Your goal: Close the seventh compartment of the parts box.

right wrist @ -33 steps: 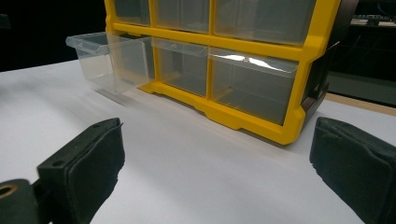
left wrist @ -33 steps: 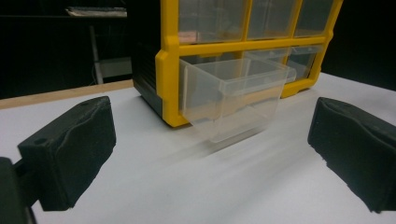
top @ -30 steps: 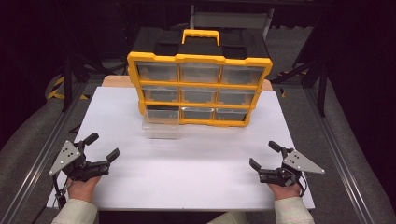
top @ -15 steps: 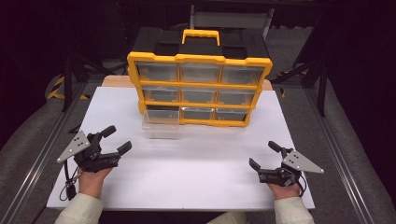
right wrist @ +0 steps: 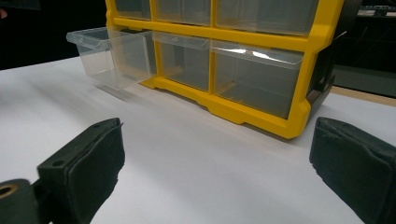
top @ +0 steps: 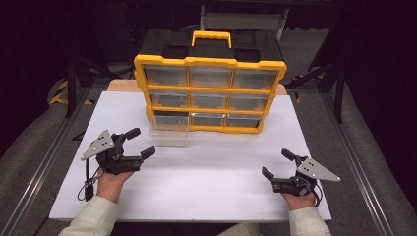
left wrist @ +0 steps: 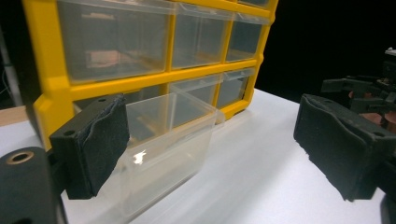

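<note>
High view: your left gripper (top: 139,142) sits at the near left of the white table (top: 216,167), jaws spread wide with nothing between them, aimed toward the clear drawer (top: 169,133). That drawer is pulled out from the bottom-left slot of the yellow organizer (top: 210,93), which stands at the far middle of the table with 3 rows of 3 drawers and a yellow handle (top: 211,37) on top. The drawer lies just beyond and slightly right of your left fingertips, apart from them. Your right gripper (top: 278,163) is at the near right, well apart from the organizer, jaws also wide and holding nothing.

Left gripper view: the drawer (left wrist: 163,140) fills the space ahead of the left pad (left wrist: 91,144), close to it; touching or not, cannot tell. The drawer's inside looks bare here, which the high view cannot resolve. Your other gripper shows at the right edge.

Right gripper view: your right gripper (right wrist: 215,168) faces the organizer's bottom row (right wrist: 219,60); the 2 closed drawers there show raised front lips. The pulled drawer (right wrist: 114,53) sits far left, well beyond the pads (right wrist: 88,168).
</note>
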A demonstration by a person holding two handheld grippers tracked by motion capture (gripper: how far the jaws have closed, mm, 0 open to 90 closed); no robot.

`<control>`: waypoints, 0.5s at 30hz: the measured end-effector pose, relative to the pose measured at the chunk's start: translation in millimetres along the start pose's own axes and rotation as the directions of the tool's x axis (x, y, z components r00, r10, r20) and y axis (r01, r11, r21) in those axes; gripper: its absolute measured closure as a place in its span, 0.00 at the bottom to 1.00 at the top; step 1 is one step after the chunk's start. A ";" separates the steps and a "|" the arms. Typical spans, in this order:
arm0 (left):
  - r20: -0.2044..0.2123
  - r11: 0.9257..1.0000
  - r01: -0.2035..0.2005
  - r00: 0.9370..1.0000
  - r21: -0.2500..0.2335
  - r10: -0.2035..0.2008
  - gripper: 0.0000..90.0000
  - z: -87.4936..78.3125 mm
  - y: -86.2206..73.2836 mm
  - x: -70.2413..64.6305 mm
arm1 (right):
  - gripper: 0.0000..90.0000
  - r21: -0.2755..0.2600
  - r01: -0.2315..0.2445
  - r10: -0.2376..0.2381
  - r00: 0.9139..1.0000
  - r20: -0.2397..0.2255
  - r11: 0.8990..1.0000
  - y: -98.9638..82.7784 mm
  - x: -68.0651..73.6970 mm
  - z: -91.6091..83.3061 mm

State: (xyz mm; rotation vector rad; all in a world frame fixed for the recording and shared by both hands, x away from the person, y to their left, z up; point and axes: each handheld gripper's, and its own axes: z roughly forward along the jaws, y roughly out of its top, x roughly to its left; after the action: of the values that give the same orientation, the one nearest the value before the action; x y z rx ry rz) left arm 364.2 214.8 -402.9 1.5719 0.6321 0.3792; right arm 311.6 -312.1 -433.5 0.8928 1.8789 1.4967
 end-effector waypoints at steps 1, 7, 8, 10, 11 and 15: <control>0.005 1.000 -0.001 1.000 0.004 0.001 0.13 2.3 0.8 -0.7 | 0.04 -0.003 -0.001 0.001 1.000 -0.005 1.000 0.1 0.0 -0.1; 0.035 1.000 -0.007 0.999 0.022 0.006 0.20 12.3 3.3 -4.6 | 0.04 -0.007 0.003 -0.003 1.000 -0.012 1.000 0.3 0.5 0.0; 0.034 1.000 -0.015 0.999 0.023 0.014 0.24 13.3 4.3 -4.9 | 0.04 -0.006 0.003 -0.003 1.000 -0.012 1.000 0.2 0.3 0.1; 0.074 1.000 -0.010 0.997 0.004 0.009 0.38 14.8 6.4 -5.4 | 0.04 -0.005 0.002 -0.002 1.000 -0.014 1.000 0.2 0.1 0.0; 0.101 1.000 -0.013 0.995 -0.010 0.013 0.49 15.7 7.7 -5.4 | 0.04 -0.008 -0.001 0.001 1.000 -0.017 1.000 0.1 0.0 0.1; 0.149 1.000 -0.027 0.988 -0.010 0.028 0.81 24.6 11.3 -8.9 | 0.04 -0.009 -0.004 0.004 1.000 -0.024 1.000 -0.3 -0.4 0.4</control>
State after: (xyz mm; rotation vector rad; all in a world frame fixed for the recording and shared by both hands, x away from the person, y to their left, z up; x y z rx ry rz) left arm 373.6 189.7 -393.3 1.5862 0.4931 0.2808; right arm 312.2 -312.2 -433.8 0.8794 1.8873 1.5232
